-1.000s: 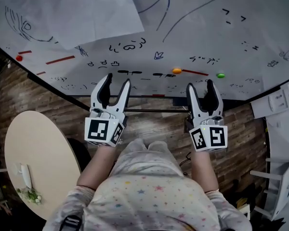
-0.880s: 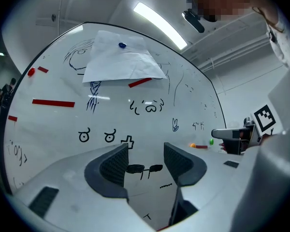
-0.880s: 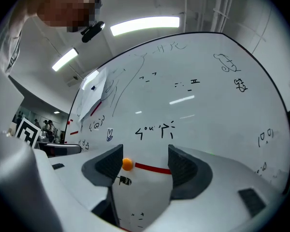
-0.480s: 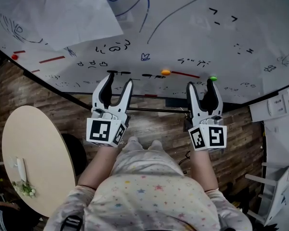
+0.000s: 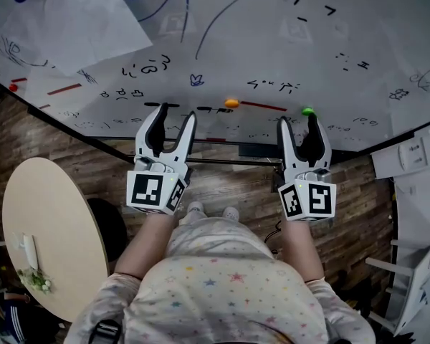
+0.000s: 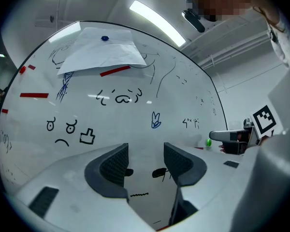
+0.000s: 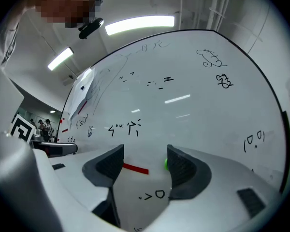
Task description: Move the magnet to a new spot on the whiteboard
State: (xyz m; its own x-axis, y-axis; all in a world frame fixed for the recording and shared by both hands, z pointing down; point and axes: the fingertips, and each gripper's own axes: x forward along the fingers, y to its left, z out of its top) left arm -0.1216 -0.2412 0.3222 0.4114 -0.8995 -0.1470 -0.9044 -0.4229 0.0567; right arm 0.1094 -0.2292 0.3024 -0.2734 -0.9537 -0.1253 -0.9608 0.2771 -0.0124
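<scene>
Jaws of the right gripper [image 5: 298,122] stand apart with nothing between them, and they point at the whiteboard [image 5: 272,41]. The green magnet [image 5: 307,111] sits on the board just beside one jaw tip, half hidden behind it in the right gripper view. The left gripper [image 5: 176,113] also has its jaws apart and holds nothing. An orange magnet [image 5: 231,103] sits on the board between both grippers.

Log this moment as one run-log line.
phase: pre-grasp | right gripper: open, green magnet ahead beside one jaw, ungripped | left gripper: open, empty | orange magnet: on whiteboard
</scene>
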